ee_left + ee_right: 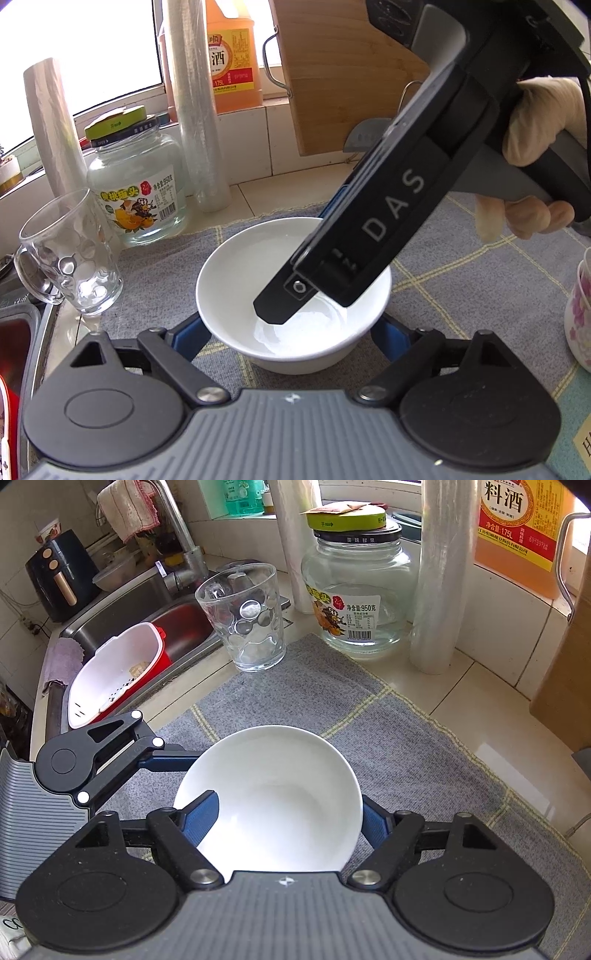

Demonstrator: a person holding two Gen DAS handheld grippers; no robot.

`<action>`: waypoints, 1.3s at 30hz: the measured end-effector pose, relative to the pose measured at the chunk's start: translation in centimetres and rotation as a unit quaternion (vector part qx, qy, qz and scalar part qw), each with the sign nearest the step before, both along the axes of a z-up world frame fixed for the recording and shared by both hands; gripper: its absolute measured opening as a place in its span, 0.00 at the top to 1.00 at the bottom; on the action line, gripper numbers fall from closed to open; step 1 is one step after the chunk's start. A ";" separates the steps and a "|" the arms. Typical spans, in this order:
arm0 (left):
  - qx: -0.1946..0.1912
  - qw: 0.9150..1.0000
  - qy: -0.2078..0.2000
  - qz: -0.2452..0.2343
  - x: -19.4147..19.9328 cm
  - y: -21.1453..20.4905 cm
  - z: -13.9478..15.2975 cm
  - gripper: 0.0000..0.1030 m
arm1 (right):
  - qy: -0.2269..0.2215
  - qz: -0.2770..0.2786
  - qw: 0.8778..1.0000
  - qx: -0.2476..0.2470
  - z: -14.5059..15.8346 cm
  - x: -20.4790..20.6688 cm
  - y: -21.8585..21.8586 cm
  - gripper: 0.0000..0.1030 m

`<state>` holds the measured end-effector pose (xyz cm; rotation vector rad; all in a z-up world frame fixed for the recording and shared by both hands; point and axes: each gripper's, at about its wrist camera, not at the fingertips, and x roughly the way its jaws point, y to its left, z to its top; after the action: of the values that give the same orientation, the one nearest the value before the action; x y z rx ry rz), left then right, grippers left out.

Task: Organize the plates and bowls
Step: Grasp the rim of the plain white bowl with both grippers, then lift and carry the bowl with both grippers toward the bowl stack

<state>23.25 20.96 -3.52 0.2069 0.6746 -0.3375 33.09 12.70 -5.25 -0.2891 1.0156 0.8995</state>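
**White bowl between two claws**

The white bowl [273,797] sits on the grey checked mat [406,746] on the tabletop. The right claw [286,814] is spread wide, one finger inside the rim, one outside. The left claw [291,332] is released, straddling the bowl's sides.

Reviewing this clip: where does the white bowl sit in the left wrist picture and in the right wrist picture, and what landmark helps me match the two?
Left wrist: the white bowl sits at centre on the grey cloth, the right gripper dipping into it.
Right wrist: the white bowl is at lower centre, one blue finger inside the rim, one outside.
Shared landmark: the dimpled glass mug, beside the labelled jar.
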 end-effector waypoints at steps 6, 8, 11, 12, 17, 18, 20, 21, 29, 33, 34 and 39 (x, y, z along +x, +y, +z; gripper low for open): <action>0.005 1.000 0.000 -0.005 -0.6 -0.3 0.5 0.11 | 0.002 -0.001 1.000 0.003 0.5 -0.6 -0.2 0.18; 0.008 1.000 0.000 -0.008 -1.0 -0.4 0.8 0.11 | 0.000 -0.001 1.000 0.003 0.8 -1.1 -0.4 0.18; 0.012 1.000 -0.002 -0.013 -1.6 -0.8 1.5 0.11 | -0.002 0.000 1.000 0.006 1.4 -1.9 -0.6 0.18; 0.012 1.000 -0.002 -0.014 -1.8 -0.8 1.7 0.11 | -0.003 0.000 1.000 0.008 1.7 -2.2 -0.8 0.18; 0.012 1.000 -0.003 -0.020 -3.1 -1.3 2.8 0.11 | -0.010 0.000 1.000 0.017 3.0 -3.7 -1.5 0.18; 0.013 1.000 -0.004 -0.022 -3.4 -1.5 2.9 0.11 | -0.011 0.000 1.000 0.018 3.2 -4.2 -1.7 0.18; 0.015 1.000 -0.004 -0.026 -4.0 -1.8 3.1 0.11 | -0.013 -0.001 1.000 0.020 3.6 -4.9 -2.0 0.18; 0.015 1.000 -0.003 -0.028 -4.3 -2.0 3.2 0.11 | -0.014 -0.001 1.000 0.019 3.7 -5.3 -2.1 0.18; 0.009 0.999 0.009 -0.045 -6.6 -3.2 4.2 0.11 | -0.007 -0.015 0.999 0.027 4.3 -8.1 -4.1 0.17; 0.008 0.998 0.013 -0.055 -7.8 -4.0 4.6 0.11 | -0.010 -0.018 1.000 0.020 4.6 -9.5 -5.0 0.17; 0.007 0.998 0.013 -0.057 -8.1 -4.2 4.8 0.11 | -0.011 -0.019 1.000 0.019 4.7 -9.8 -5.3 0.17; 0.013 0.997 0.006 -0.071 -9.4 -5.1 5.6 0.11 | -0.015 -0.026 0.999 0.027 5.5 -11.5 -7.0 0.17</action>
<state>13.87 15.81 2.07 0.2790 0.6780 -0.4656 21.55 5.72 0.22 -0.2295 0.9656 0.8721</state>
